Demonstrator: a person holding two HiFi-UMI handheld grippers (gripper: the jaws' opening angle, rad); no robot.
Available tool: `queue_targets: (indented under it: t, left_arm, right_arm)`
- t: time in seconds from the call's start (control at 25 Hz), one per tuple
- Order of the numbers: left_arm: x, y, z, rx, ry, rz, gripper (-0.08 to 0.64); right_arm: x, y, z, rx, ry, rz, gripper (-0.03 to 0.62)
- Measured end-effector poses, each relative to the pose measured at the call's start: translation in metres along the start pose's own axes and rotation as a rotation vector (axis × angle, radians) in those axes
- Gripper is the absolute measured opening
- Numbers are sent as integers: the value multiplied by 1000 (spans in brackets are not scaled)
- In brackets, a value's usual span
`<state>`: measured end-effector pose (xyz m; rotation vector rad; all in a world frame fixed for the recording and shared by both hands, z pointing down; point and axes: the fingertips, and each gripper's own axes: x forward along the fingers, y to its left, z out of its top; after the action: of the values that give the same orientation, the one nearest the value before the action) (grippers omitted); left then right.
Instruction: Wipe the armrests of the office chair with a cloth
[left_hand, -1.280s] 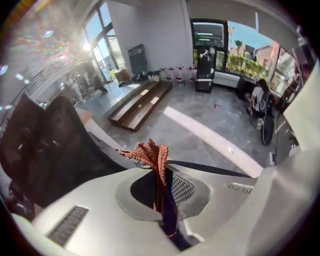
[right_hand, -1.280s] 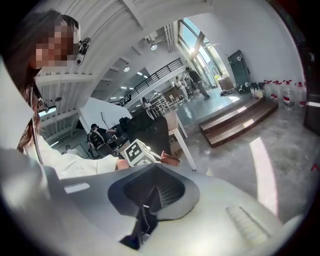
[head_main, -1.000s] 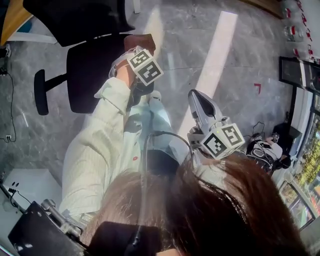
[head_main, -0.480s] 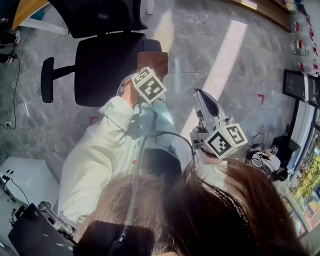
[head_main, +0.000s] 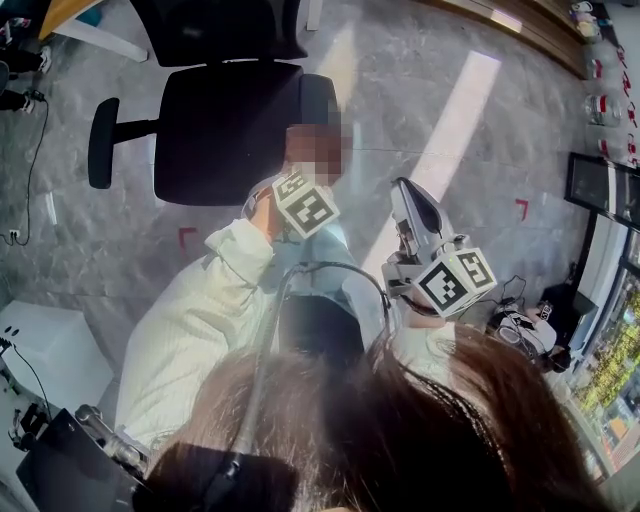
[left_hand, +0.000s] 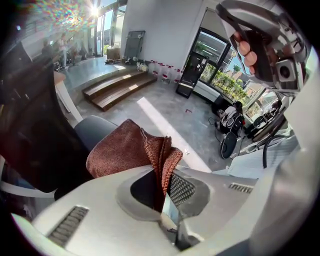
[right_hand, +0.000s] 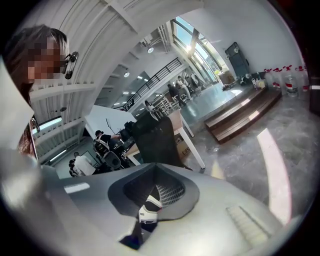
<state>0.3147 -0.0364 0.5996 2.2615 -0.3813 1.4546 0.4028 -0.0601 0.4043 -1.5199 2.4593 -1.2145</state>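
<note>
Crumpled rust-brown cloth (left_hand: 127, 150) at the chair's armrest (left_hand: 92, 131).

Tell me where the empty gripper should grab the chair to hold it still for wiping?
Probably the armrest nearest the cloth, on its bare far end. It is a long, narrow pad lying flat, so the right gripper could come down from above and close its jaws across the narrow width. Those jaws are together now, so they must open first.

I saw a grey marbled stone floor (head_main: 90, 250) crossed by a pale sunlight stripe (head_main: 455, 130); brown wooden steps (left_hand: 117, 89) sat before a white wall (left_hand: 160, 30).
</note>
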Motion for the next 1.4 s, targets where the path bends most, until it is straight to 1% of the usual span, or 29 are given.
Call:
queue_targets:
  t: [0.16, 0.32, 0.56, 0.68, 0.8, 0.92, 1.04, 1.16, 1.24, 1.32, 1.4]
  left_arm:
    - [-3, 8, 2, -30, -34, 5, 23]
    - [-7, 39, 16, -54, -60, 17, 23]
    - [-10, 103, 43, -45, -79, 96, 23]
    - [-6, 142, 61, -49, -83, 141, 23]
    - [-1, 182, 77, -56, -111, 208, 23]
    - [7, 201, 90, -52, -142, 230, 23]
    - [21, 205, 106, -13, -97, 223, 23]
    - [35, 191, 115, 28, -42, 185, 23]
    - [41, 177, 113, 44, -25, 157, 23]
    - [40, 167, 105, 55, -16, 146, 23]
    - [35, 154, 93, 40, -7, 112, 23]
  right_arm:
    - [-2, -1, -1, 5, -4, -9, 2]
    - [-2, -10, -1, 20, -4, -26, 2]
    - [-2, -25, -7, 48, -1, -60, 2]
    - [-1, -36, -5, 56, -1, -81, 2]
    - [-3, -45, -12, 66, -5, -111, 2]
    - [-10, -54, -22, 78, -12, -141, 2]
    - [-17, -67, -17, 105, -9, -157, 2]
    - [-22, -75, -10, 125, -10, -159, 2]
    - [-23, -75, -9, 131, -13, -159, 2]
    - [-24, -70, -12, 132, -17, -152, 2]
    - [-26, -61, -15, 126, -21, -142, 2]
